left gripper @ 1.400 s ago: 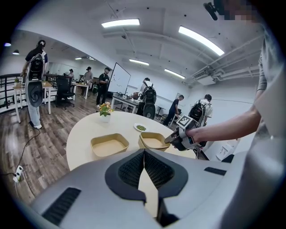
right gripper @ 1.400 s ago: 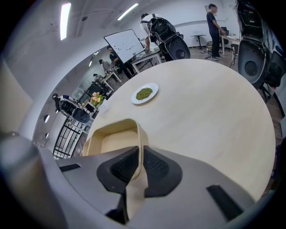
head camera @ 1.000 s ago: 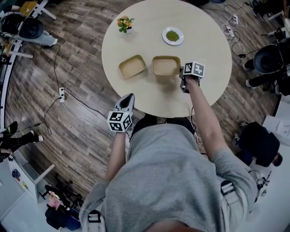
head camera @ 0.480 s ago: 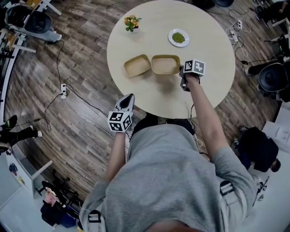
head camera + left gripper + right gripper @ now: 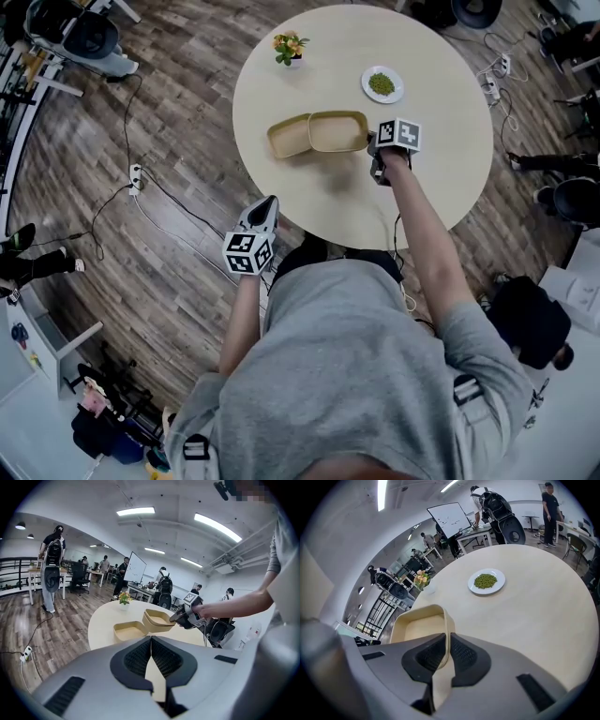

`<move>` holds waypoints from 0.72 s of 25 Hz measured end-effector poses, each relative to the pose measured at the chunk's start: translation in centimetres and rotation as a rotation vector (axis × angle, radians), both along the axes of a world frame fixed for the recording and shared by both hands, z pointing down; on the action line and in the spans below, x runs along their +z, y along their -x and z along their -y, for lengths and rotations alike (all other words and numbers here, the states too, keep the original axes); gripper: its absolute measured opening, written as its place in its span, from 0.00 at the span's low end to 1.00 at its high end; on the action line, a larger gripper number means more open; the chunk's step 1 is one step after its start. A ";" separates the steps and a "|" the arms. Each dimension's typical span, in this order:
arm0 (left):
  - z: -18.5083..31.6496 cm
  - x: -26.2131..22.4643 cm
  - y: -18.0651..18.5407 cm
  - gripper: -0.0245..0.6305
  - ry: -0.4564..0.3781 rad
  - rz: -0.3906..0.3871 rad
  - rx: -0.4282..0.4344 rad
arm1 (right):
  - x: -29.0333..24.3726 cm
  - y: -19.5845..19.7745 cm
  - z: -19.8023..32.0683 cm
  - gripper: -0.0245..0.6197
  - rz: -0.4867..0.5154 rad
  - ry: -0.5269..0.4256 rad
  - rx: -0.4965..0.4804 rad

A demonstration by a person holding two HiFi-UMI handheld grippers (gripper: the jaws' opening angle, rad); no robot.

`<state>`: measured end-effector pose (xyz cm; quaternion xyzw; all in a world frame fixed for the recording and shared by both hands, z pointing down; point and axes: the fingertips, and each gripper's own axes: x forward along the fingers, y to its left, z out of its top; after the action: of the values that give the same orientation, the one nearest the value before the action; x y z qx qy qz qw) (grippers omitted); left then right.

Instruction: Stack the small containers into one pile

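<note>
The right claw (image 5: 446, 641) is pinching the thin rim of one tan box (image 5: 423, 627) and holds it up off the table (image 5: 422, 187), right next to the other tan box (image 5: 291, 136). The left claw (image 5: 151, 641) is closed with nothing in it, back from the table edge. The grip is only on one thin edge, so I think the box could tip or slip out. It could also bump the other box and push it away, or land crooked. No words can be read, only black-and-white squares on the claws' cubes.
</note>
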<state>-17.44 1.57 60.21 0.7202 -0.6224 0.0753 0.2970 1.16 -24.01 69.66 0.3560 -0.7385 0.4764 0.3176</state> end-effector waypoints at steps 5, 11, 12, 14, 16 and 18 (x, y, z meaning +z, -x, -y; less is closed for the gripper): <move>-0.4 0.1 0.7 0.07 -0.002 -0.001 -0.022 | 0.4 1.9 -0.2 0.09 0.003 0.012 -0.031; -1.4 -0.1 1.2 0.07 0.000 0.001 -0.052 | 0.5 4.0 -0.8 0.09 0.011 0.018 -0.069; -1.5 -0.1 1.4 0.07 0.001 0.002 -0.057 | 0.7 4.4 -0.9 0.09 0.012 0.020 -0.076; -1.8 0.0 1.8 0.07 0.004 0.003 -0.065 | 0.9 5.3 -1.0 0.09 0.012 0.021 -0.088; -2.0 0.1 2.5 0.07 0.007 0.007 -0.075 | 1.1 6.4 -0.9 0.09 0.011 0.020 -0.106; -2.4 0.2 3.3 0.07 0.011 0.011 -0.090 | 1.3 7.6 -0.9 0.09 0.007 0.021 -0.125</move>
<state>-20.71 3.94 60.42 0.6895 -0.6553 0.0692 0.3006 -6.42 -23.15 70.97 0.3042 -0.7555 0.4646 0.3475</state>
